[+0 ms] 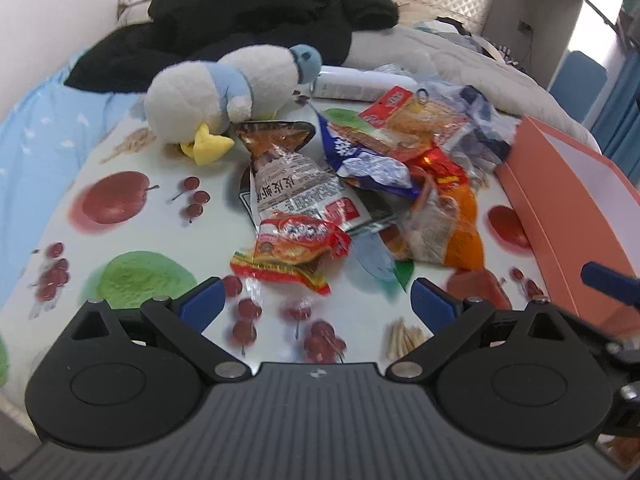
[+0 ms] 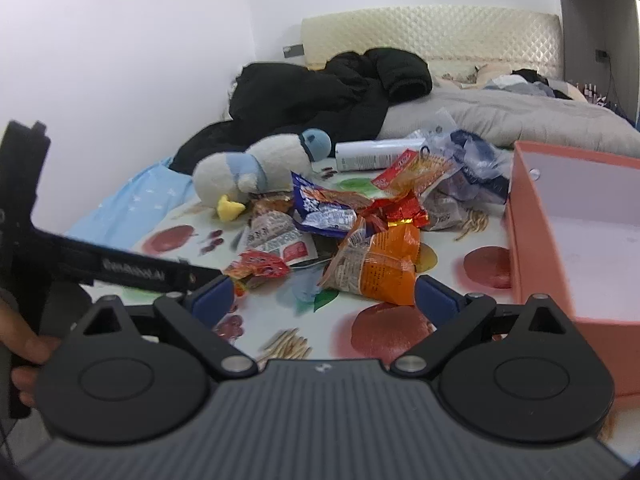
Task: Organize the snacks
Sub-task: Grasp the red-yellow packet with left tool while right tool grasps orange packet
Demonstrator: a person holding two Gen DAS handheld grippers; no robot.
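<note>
A pile of snack packets lies on a fruit-print cloth [image 1: 132, 272]. Nearest my left gripper [image 1: 316, 300] is a red noodle packet [image 1: 296, 248], just ahead of its open, empty jaws. Behind it lie a grey-and-red shrimp-chip bag [image 1: 288, 188], a blue-and-white packet [image 1: 368, 164] and an orange bag [image 1: 448, 220]. In the right wrist view the orange bag [image 2: 376, 264] lies just ahead of my open, empty right gripper [image 2: 324, 292]. An open pink box [image 2: 568, 240] stands at the right, also in the left view [image 1: 568, 208].
A white-and-blue plush duck [image 1: 216, 96] lies behind the pile, with a white tube [image 1: 360, 84] beside it. A black jacket [image 1: 248, 28] and grey bedding [image 2: 520, 116] lie farther back. The left gripper's body [image 2: 120, 268] crosses the right view's left side.
</note>
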